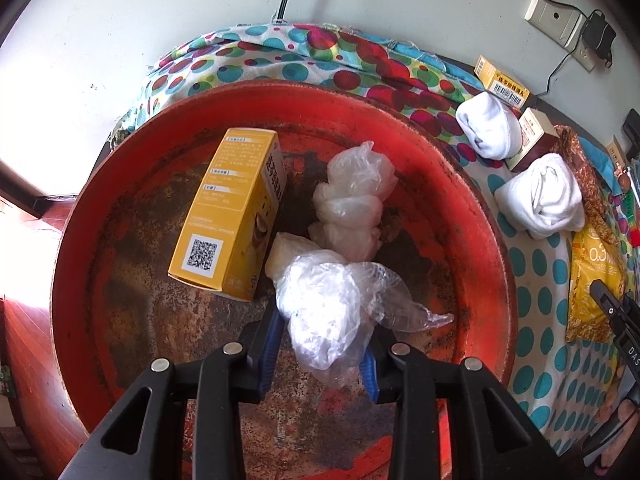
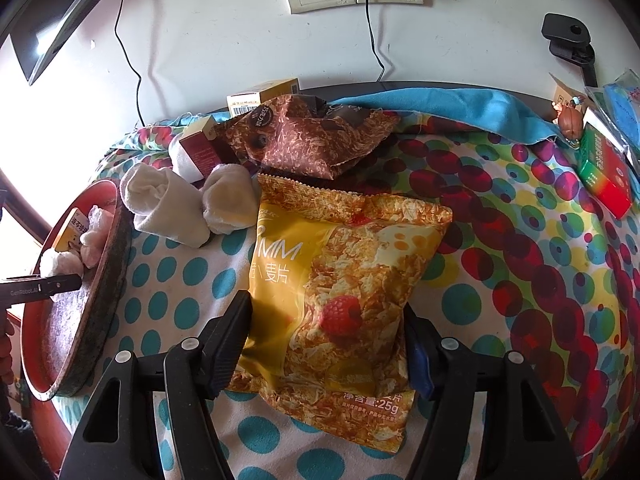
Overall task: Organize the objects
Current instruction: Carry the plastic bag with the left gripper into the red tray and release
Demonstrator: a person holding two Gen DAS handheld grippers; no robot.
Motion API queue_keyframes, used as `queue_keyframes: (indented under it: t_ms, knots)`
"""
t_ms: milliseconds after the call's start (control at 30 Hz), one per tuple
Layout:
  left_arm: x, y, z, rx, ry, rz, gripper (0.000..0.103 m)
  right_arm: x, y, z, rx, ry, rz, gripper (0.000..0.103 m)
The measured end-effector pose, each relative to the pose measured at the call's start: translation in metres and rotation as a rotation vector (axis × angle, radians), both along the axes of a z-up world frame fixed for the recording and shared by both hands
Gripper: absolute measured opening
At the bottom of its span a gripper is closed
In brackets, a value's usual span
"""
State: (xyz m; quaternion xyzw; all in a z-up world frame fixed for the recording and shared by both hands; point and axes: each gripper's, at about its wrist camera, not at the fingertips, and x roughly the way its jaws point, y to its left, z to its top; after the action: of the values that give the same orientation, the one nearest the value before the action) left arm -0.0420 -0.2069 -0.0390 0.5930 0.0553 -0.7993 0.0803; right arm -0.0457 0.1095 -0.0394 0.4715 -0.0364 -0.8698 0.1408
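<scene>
A worn red round tray (image 1: 360, 92) holds a yellow box (image 1: 232, 208) lying on its side and two crumpled clear plastic bags. My left gripper (image 1: 324, 324) points down into the tray, its blue pads against both sides of the nearer plastic bag (image 1: 324, 300). The other plastic bag (image 1: 352, 200) lies just beyond, beside the box. In the right wrist view my right gripper (image 2: 326, 308) is closed on a yellow cereal snack bag (image 2: 352, 280). The bag's near end hangs over the gripper body and its far end rests on the dotted cloth (image 2: 500, 220).
Two rolled white socks (image 2: 168, 208) (image 2: 230, 196) lie between the tray wall (image 2: 100, 280) and the snack bag. Behind them are a brown snack bag (image 2: 312, 136), a dark red box (image 2: 200, 148) and a yellow box (image 2: 260, 98). A green and red box (image 2: 604, 172) lies far right. The wall carries sockets and cables.
</scene>
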Motion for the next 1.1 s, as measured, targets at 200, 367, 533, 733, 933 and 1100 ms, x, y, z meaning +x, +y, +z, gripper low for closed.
queue_keyframes:
  t_ms: [200,367,533,733,933,1100]
  knots:
    - [-0.001,0.000,-0.005,0.032,-0.043,0.008,0.038,0.009,-0.003,0.005,-0.012,0.002,0.009,0.064]
    - [0.000,0.003,-0.002,0.034,-0.044,-0.003,0.043,0.016,-0.011,0.016,-0.017,0.022,0.027,0.064]
    - [0.002,0.003,0.005,0.052,-0.040,0.002,0.046,0.022,-0.021,0.027,-0.023,0.042,0.047,0.064]
    - [0.006,0.000,0.014,0.063,-0.034,0.020,0.047,0.027,-0.034,0.040,-0.033,0.066,0.078,0.064]
    - [0.010,-0.003,0.025,0.049,-0.014,0.036,0.047,0.033,-0.049,0.054,-0.048,0.085,0.112,0.064]
    - [0.020,-0.012,0.034,0.039,0.000,0.054,0.047,0.035,-0.074,0.068,-0.052,0.106,0.174,0.064]
